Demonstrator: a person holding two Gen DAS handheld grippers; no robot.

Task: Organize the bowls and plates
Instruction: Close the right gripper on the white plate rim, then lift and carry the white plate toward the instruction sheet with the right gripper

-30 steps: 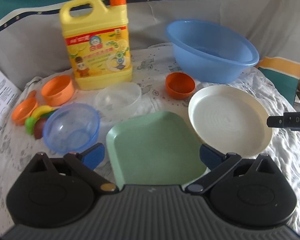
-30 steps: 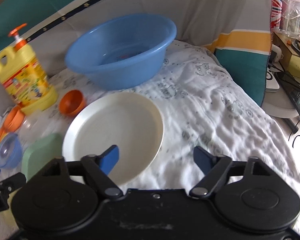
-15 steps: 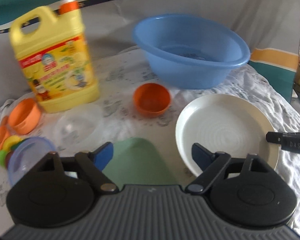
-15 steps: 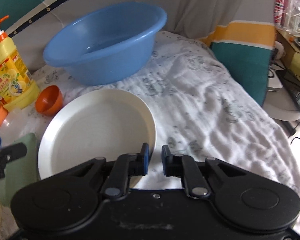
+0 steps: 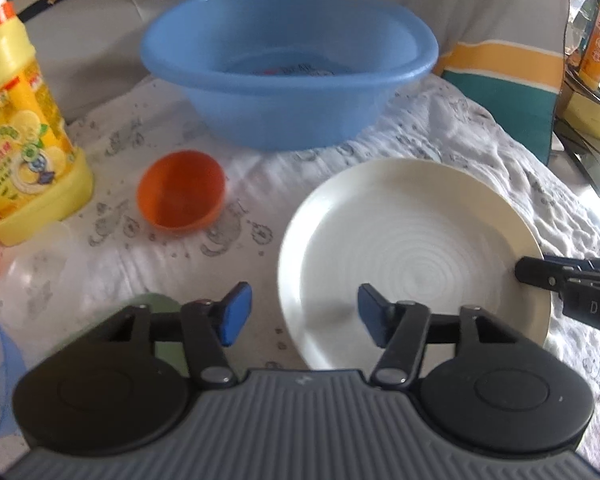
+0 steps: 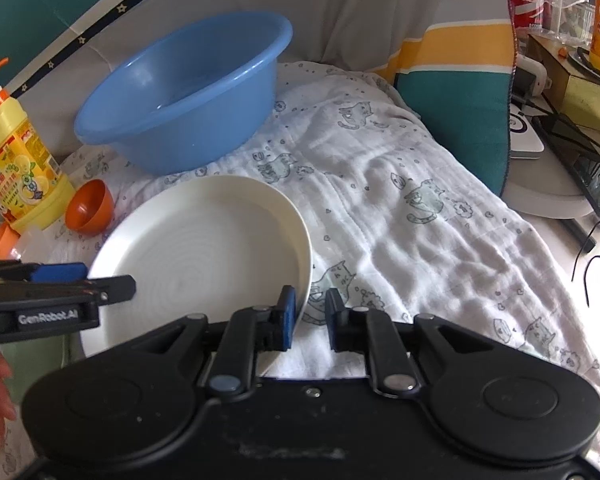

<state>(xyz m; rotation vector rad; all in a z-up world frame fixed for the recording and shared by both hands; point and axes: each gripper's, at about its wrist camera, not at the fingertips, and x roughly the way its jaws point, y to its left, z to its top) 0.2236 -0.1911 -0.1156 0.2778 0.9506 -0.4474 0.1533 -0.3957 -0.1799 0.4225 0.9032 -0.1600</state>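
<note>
Quick read on where you're at. The white plate (image 5: 412,248) sits on the cat-print cloth (image 5: 480,128), and both sets of tongs are at its rim.

Your right tongs (image 6: 310,308) are at the plate's 3 o'clock edge in the left wrist view. They've just come in from wide with a tiny bit of give back, and they stand narrow, pinched on the rim. One pad is inside the plate, the other outside over the cloth. That side of the plate looks tipped up a little.

Your left tongs (image 5: 305,318) are about half wide and have just been closing. The plate's 8 o'clock rim runs between the pads. One pad hangs over the inside of the plate, the other over bare cloth. Neither looks like it's pressing on anything.

Edges to watch:
- The blue basin (image 5: 288,112) is at 12 o'clock from the plate, close, with only a thin strip of cloth between them.
- The orange bowl (image 5: 180,192) is at 10 o'clock, clear of the rim.
- The yellow detergent jug (image 5: 24,140) is further out past the bowl at 9 o'clock.
- The green plate (image 5: 158,302) peeks out at 8 o'clock, right under your left tongs.

Your open room is from 2 to 5 o'clock. It's rumpled cloth running out to the striped cushion (image 6: 452,92).
</note>
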